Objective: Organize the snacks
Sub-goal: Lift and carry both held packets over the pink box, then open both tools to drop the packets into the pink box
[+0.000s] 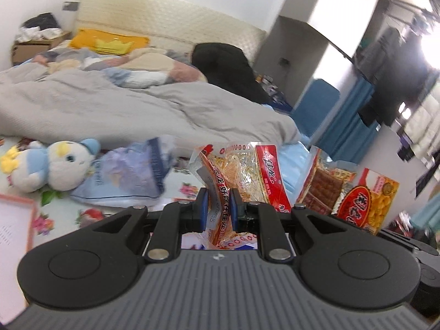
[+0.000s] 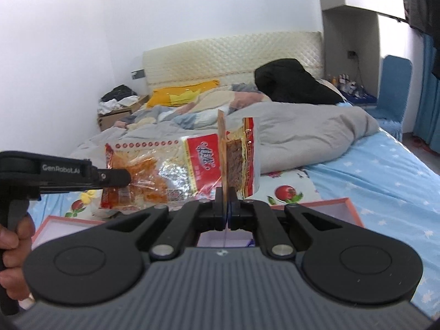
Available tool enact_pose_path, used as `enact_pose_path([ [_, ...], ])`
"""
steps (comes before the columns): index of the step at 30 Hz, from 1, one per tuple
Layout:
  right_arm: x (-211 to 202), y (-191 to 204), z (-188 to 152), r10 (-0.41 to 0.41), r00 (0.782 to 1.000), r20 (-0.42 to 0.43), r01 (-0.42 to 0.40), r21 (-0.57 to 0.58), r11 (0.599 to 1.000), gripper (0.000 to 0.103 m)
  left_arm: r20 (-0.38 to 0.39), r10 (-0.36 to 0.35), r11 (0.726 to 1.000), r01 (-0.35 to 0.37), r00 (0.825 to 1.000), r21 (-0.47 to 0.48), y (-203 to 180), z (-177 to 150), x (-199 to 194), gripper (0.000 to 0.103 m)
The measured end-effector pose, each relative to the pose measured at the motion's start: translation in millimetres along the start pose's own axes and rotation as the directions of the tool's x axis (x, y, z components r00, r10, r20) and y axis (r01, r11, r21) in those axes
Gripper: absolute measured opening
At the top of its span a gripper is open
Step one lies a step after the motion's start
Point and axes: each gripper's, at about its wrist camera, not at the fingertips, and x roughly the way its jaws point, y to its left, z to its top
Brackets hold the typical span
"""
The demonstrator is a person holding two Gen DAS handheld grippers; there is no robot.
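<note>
Left gripper (image 1: 218, 209) pinches a crinkled clear-and-red snack bag (image 1: 242, 176); right gripper (image 2: 226, 207) clamps a red-edged jerky packet (image 2: 242, 159).

Bedroom with white walls (image 2: 68, 41). A bed with a cream quilted headboard (image 2: 233, 55) and rumpled grey duvet (image 1: 110, 104). Blue curtains (image 1: 352, 115) beside a bright window (image 1: 431, 49).

A red and clear snack packet (image 1: 242, 173) is patterned with a row of red rings (along its top edge). Beside it, a yellow and red packet (image 1: 368, 200) is seen. Behind it, the sheet (image 2: 385, 170) is coloured light blue, dotted with white stars.
</note>
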Motion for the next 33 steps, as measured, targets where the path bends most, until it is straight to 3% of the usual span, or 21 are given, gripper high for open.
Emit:
enact_pose_path([
  [11, 23.3, -47.2, -30.7, -0.083, 0.991, -0.105, 0.089, 0.059, 0.994, 0.005, -0.136, -0.014, 0.998, 0.021, 0.991, 0.053, -25.0, -19.7, 75.2, 0.019],
  [22, 48.9, -72.0, -71.5, -0.128, 0.969, -0.211, 0.148, 0.081, 0.986, 0.004, -0.282, 0.007, 0.994, 0.024, 0.959, 0.105, -27.4, -56.2, 141.2, 0.019],
  [29, 61.2, -77.9, -93.4, -0.126, 0.953, -0.275, 0.155, 0.087, 0.984, 0.005, -0.351, 0.025, 0.993, 0.016, 0.936, 0.114, -26.8, -78.6, 158.2, 0.02],
  [33, 60.5, -80.3, -99.9, -0.124, 0.949, -0.291, 0.161, 0.108, 0.981, 0.006, -0.36, 0.043, 0.993, -0.001, 0.932, 0.115, -24.3, -80.7, 158.0, 0.035],
])
